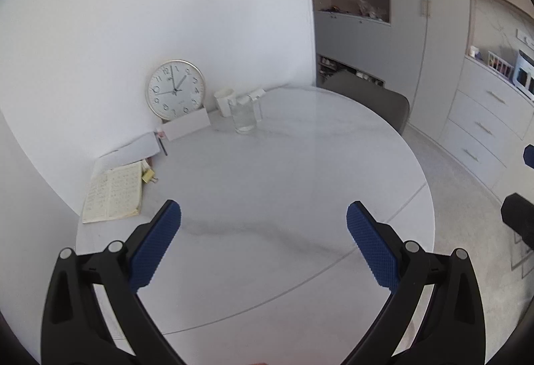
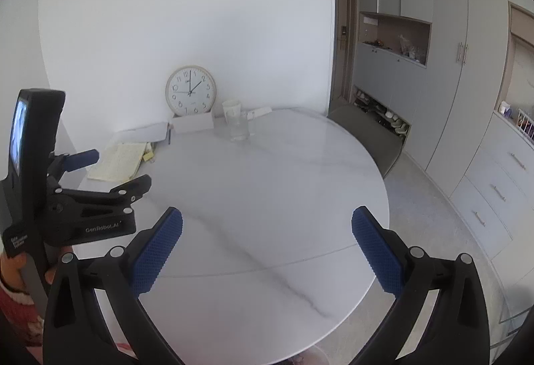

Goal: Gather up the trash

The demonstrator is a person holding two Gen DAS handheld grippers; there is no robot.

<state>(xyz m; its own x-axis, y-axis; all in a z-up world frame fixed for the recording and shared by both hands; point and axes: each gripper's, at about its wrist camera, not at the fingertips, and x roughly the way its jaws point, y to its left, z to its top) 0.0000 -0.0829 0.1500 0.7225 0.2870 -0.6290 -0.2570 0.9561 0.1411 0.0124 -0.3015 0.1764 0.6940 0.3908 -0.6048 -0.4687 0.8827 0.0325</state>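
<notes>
My left gripper (image 1: 263, 215) is open and empty above the near part of a round white marble table (image 1: 283, 185). My right gripper (image 2: 267, 220) is open and empty above the same table (image 2: 283, 198). The left gripper also shows in the right wrist view (image 2: 110, 171), at the left, open. No loose trash shows on the bare tabletop. A small yellow item (image 1: 148, 176) lies beside an open notebook (image 1: 113, 193) at the far left; it also shows in the right wrist view (image 2: 149, 155).
At the back by the wall stand a round clock (image 1: 176, 88), a white box (image 1: 187, 125), a white mug (image 1: 224, 101), a glass jug (image 1: 243, 116) and papers (image 1: 133, 149). A grey chair (image 1: 373, 99) stands behind the table. Grey cabinets (image 2: 434, 81) line the right.
</notes>
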